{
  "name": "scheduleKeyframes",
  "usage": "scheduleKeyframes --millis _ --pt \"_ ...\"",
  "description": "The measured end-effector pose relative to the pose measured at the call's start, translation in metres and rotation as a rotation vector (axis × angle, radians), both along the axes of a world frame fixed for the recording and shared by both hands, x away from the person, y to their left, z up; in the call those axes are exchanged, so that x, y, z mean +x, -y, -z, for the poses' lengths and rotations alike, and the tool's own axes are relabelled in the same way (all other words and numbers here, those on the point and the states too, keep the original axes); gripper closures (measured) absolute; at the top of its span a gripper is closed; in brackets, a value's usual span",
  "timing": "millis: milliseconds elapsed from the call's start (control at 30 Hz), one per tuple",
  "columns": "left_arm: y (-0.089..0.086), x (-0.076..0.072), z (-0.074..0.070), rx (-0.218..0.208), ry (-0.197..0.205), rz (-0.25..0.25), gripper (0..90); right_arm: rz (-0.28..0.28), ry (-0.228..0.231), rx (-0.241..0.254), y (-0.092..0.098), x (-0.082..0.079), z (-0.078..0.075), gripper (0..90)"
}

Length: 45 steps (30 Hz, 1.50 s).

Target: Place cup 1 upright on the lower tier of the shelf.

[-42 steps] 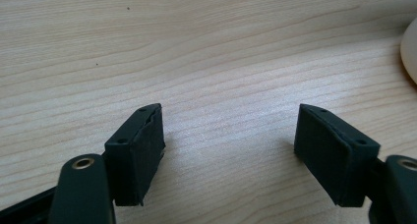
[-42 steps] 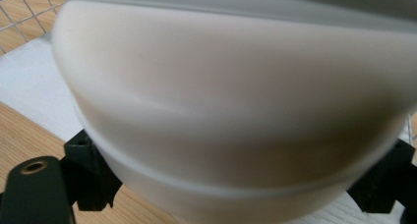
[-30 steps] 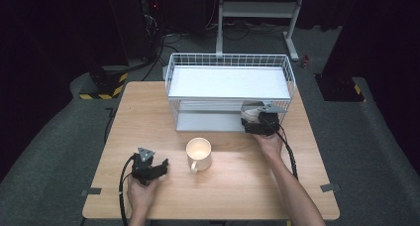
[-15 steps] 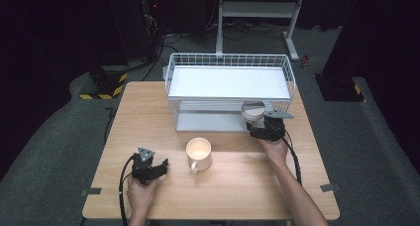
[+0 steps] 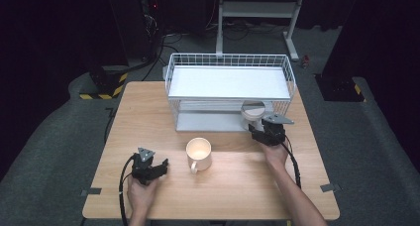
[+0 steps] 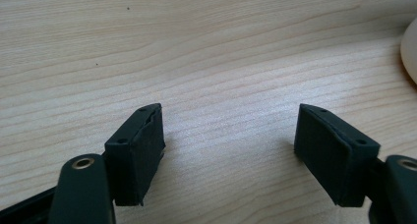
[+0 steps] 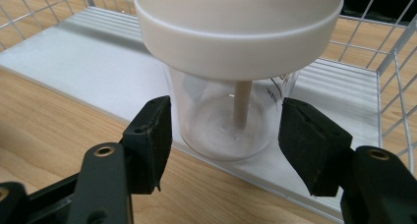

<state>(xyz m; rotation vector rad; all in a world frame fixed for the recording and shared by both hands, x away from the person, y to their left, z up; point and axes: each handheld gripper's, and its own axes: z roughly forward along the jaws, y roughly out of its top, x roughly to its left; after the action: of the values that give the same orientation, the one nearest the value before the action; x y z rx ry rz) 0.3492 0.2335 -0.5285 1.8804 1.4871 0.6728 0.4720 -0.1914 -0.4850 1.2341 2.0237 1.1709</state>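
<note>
Where right tongs point(image 7: 226, 130) gape — jar point(image 7: 236, 62) just ahead.

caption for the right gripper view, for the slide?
Right gripper open around a clear jar with white lid, on the wire rack's lower shelf.

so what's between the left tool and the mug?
Nothing: bare wood tabletop. In the high view the left tool sits apart from the mug, and the left gripper view shows plain wood between its open jaws, with the mug's edge at far right.
</note>
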Motion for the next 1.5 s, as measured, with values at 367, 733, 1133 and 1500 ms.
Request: scheduleKeyframes --millis 367,733,1133,1500 --pt "0.0 0.0 0.0 -0.001 0.001 -0.001 27.4 0.031 -0.002 -0.008 -0.005 0.005 0.002 41.5" --pt "0.0 0.0 0.0 0.0 0.0 0.0 27.4 0.056 -0.035 -0.002 -0.011 0.019 0.004 42.1" --pt "0.0 0.0 0.0 0.0 0.0 0.0 27.4 0.08 -0.057 -0.016 -0.015 0.034 0.007 43.7" --pt "0.0 0.0 0.0 0.0 0.0 0.0 27.5 0.095 -0.074 -0.015 -0.011 0.039 0.011 46.4"
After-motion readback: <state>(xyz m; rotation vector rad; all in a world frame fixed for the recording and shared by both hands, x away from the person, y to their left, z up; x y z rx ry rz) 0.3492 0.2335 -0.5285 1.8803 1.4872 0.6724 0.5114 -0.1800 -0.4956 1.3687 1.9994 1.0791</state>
